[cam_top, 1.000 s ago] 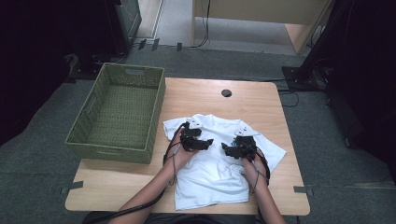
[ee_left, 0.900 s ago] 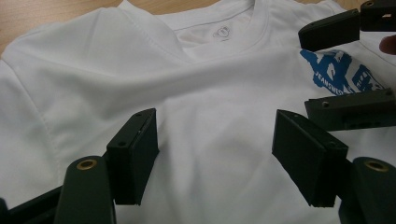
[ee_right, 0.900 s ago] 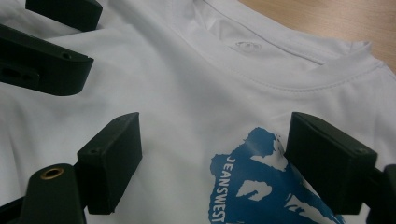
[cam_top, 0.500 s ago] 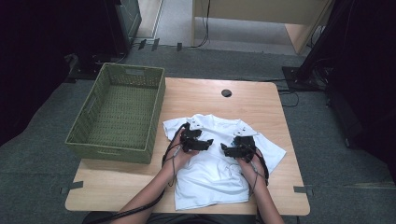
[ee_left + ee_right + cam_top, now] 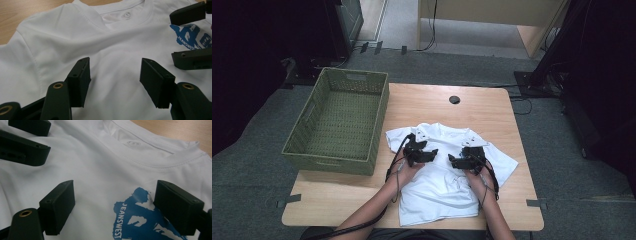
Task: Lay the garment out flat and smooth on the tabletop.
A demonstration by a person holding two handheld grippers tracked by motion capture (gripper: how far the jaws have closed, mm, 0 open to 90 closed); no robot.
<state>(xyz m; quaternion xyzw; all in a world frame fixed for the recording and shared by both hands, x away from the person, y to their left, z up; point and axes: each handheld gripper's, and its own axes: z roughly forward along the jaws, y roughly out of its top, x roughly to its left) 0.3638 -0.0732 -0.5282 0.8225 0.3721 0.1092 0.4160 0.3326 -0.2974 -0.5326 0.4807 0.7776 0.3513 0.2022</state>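
"JEANSWEST" in white on blue print of white T-shirt; left gripper jaws just narrowing, right gripper jaws wide, nothing gripped.

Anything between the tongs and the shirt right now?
Nothing visible. The left tongs and right tongs hang right above the white T-shirt, jaws apart with bare cloth between them. The left jaws have just been closing, with no fold pinched yet.
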